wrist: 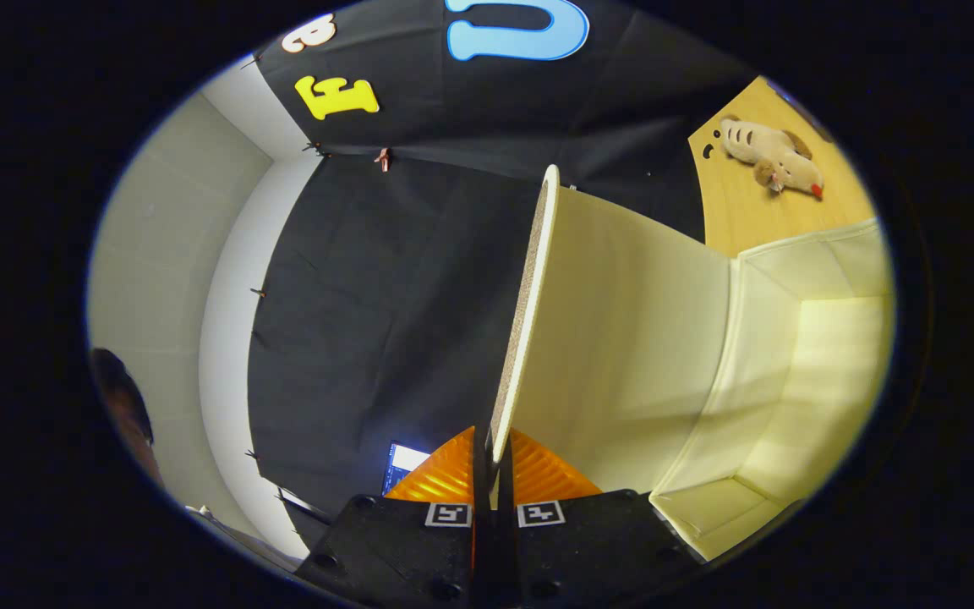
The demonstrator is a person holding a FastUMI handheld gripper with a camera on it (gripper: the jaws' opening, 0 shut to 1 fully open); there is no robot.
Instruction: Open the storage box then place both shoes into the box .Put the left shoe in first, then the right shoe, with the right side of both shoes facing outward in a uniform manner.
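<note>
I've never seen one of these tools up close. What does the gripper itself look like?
The gripper has two ribbed, wedge-shaped fingers on black blocks with screw holes. Each block carries a small square black-and-white marker.

The gripper (494, 474) is pinched on the raised lid (529, 313), which walls off one side, while the storage box (791, 397) beside it gapes open and unobstructed inside.
</note>
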